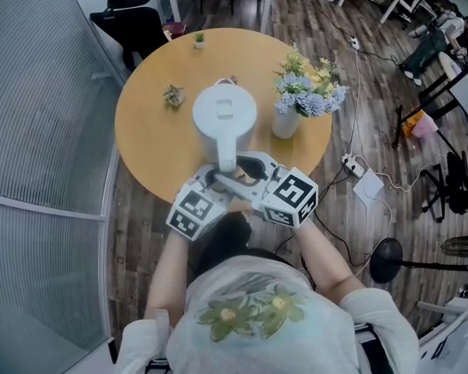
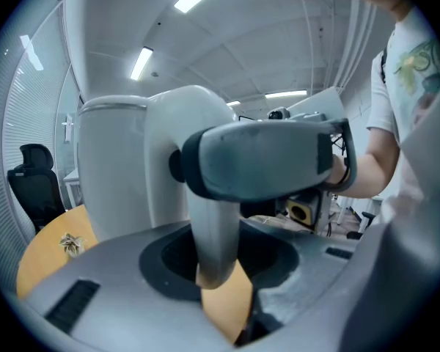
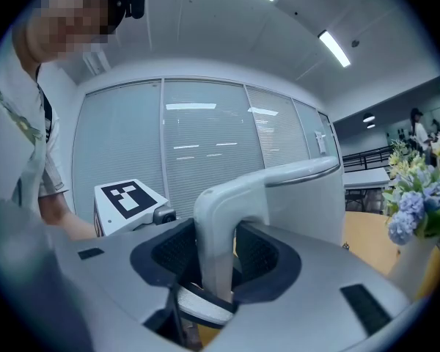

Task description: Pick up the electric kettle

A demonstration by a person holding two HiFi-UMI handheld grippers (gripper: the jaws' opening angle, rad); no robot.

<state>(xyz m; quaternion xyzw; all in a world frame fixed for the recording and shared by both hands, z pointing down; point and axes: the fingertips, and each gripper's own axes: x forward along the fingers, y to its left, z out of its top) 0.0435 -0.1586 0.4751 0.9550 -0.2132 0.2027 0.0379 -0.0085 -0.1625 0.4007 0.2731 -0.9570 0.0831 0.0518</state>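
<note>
A white electric kettle (image 1: 225, 119) is at the middle of the round wooden table (image 1: 144, 142), its handle (image 1: 228, 162) turned toward me. Both grippers meet at that handle. My left gripper (image 1: 221, 181) comes in from the left and is shut on the lower part of the handle (image 2: 214, 226). From the right, my right gripper (image 1: 248, 170) is shut on the handle (image 3: 218, 226) just above it. In the left gripper view the right gripper's grey jaw crosses the handle. The kettle's body (image 3: 308, 204) fills the background in both gripper views. Its base is hidden.
A white vase of blue and yellow flowers (image 1: 304, 92) stands close to the kettle's right. A small dried plant (image 1: 173, 95) and a tiny potted plant (image 1: 199, 40) sit farther back. A glass partition runs along the left; a power strip (image 1: 351, 164) lies on the floor at the right.
</note>
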